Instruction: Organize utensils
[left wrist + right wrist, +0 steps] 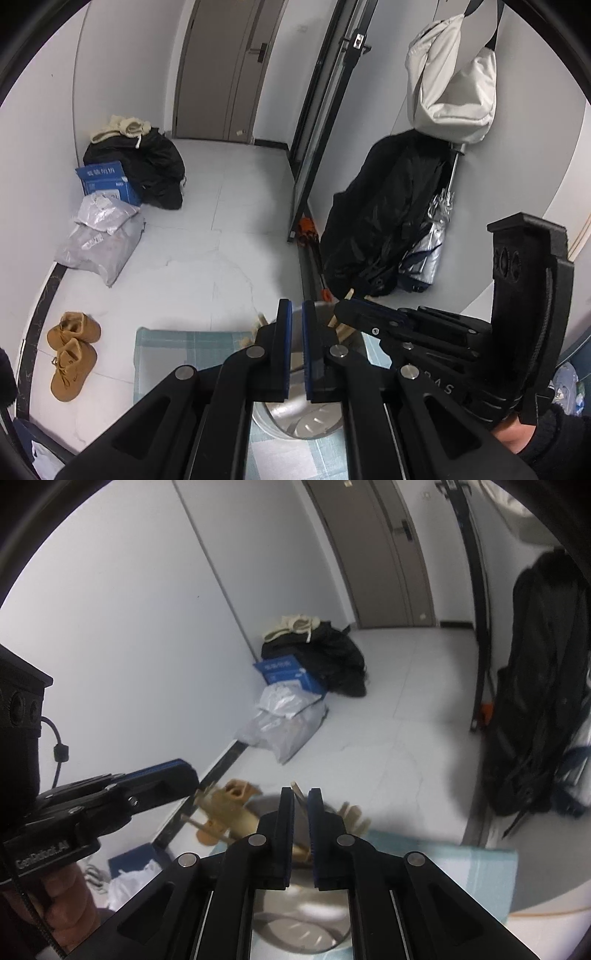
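Note:
A steel utensil holder [295,421] [295,915] stands on a pale blue checked cloth [177,347], right under both grippers. Wooden utensil ends [343,330] [354,816] stick up past its far rim. My left gripper [296,308] is shut, its tips over the holder's far rim; the right wrist view shows it coming in from the left [194,775]. My right gripper [301,794] is closed on a thin wooden stick [296,788] that stands up between its pads above the holder. The left wrist view has the right gripper [338,306] just right of my left fingers, the stick's tip poking out.
Tan boots [72,347] sit on the tiled floor to the left. Grey parcel bags [99,240], a blue box [107,181] and dark clothes lie by the wall. A black coat [376,221], a folded umbrella and a hanging white bag [450,81] fill the right side.

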A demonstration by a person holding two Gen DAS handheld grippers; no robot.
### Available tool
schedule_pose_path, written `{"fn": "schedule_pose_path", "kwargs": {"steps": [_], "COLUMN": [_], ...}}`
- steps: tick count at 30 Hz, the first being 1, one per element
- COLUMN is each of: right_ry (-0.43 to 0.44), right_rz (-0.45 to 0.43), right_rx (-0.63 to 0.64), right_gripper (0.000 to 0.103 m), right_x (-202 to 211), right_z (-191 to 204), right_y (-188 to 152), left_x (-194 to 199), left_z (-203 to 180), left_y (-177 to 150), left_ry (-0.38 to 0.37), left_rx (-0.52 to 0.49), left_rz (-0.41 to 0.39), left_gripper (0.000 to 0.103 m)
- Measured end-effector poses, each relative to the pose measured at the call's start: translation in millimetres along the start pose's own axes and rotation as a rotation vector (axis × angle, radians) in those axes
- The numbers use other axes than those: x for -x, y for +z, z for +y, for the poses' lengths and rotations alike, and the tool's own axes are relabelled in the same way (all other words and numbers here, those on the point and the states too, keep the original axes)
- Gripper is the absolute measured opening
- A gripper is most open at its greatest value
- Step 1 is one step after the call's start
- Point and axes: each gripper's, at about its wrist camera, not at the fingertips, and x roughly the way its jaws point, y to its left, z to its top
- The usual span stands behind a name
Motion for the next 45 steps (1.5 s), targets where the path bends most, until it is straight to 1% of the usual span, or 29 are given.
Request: {"fn": "schedule_pose_path", "kwargs": {"steps": [1,3,5,7,10,11,14,15,16,18,19,21,22,23,24,26,28,29,30,34,37,39,40,41,42,43,45], "right_ry": [0.002,0.01,0.007,0.002,0.008,0.005,-0.012,-0.019,-0.021,-0.032,-0.04,-0.07,-0.077,-0.075,-0.075,-0.079,-0.08,-0.091,-0.098,-0.132,-0.143,-0.162,-0.168,-0.168,-0.174,-0.19,-0.207], "right_rz": [0.002,0.033,0.053,0.05,0.013,-0.001,-0.028,-0.039,-0.047,-0.068,-0.078,-0.105,-0.118,-0.133,-0.142,-0.164,-0.191,-0.209,-0.224,-0.267,-0.298,-0.319,-0.335,-0.347,-0.365,-0.383,-0.403], "right_rx": [-0.004,-0.014,-0.019,-0.016,-0.027,-0.029,-0.033,-0.035,-0.037,-0.043,-0.047,-0.048,-0.048,-0.051,-0.055,-0.055,-0.042,-0.035,-0.031,0.002,0.017,0.017,0.017,0.02,0.027,0.035,0.049], "right_gripper": [0.007,0.007,0.009,0.009,0.009,0.01,0.013,0.015,0.017,0.023,0.029,0.039,0.042,0.051,0.059,0.06,0.066,0.072,0.074,0.085,0.087,0.091,0.092,0.095,0.1,0.103,0.103], "right_x": [0,-5,-7,-5,11,17,33,39,43,55,60,73,78,86,91,103,115,122,127,144,157,162,166,169,172,175,177], "right_z": [0,0,0,0,1,2,3,3,4,6,7,11,14,17,17,21,27,31,34,48,54,57,58,59,60,62,65], "right_y": [-2,-6,-11,-14,-15,-15,-15,-15,-15,-19,-20,-23,-24,-27,-28,-33,-38,-42,-45,-60,-74,-84,-89,-93,-99,-105,-114], "left_x": [-1,-1,1,7,15,19,29,33,36,46,51,65,70,76,83,91,99,103,107,116,123,127,130,131,132,131,129], "left_z": [0,1,0,0,-1,-1,1,0,0,-1,-3,-8,-9,-10,-14,-17,-21,-23,-26,-31,-36,-40,-41,-42,-44,-45,-46], "left_y": [-1,-3,-4,-5,-4,-4,-6,-6,-6,-8,-9,-12,-13,-14,-17,-18,-22,-25,-29,-41,-51,-60,-64,-70,-75,-78,-87], "left_ry": [-0.002,0.001,-0.001,-0.005,0.01,0.016,0.031,0.042,0.054,0.076,0.081,0.109,0.115,0.123,0.134,0.15,0.165,0.174,0.184,0.201,0.212,0.223,0.229,0.234,0.231,0.232,0.239], "left_rx": [0.008,0.015,0.015,0.014,0.016,0.02,0.044,0.053,0.056,0.069,0.074,0.08,0.082,0.084,0.084,0.078,0.069,0.066,0.06,0.051,0.047,0.032,0.024,0.016,0.009,-0.001,-0.012], "left_rz": [0.005,0.018,0.03,0.015,-0.002,-0.012,-0.035,-0.036,-0.041,-0.067,-0.081,-0.124,-0.143,-0.162,-0.179,-0.196,-0.219,-0.228,-0.241,-0.263,-0.284,-0.317,-0.333,-0.35,-0.358,-0.359,-0.353], "left_gripper": [0.001,0.001,0.001,0.002,0.013,0.019,0.03,0.033,0.034,0.038,0.041,0.057,0.061,0.068,0.073,0.074,0.078,0.082,0.084,0.085,0.088,0.095,0.097,0.1,0.101,0.101,0.101]}}
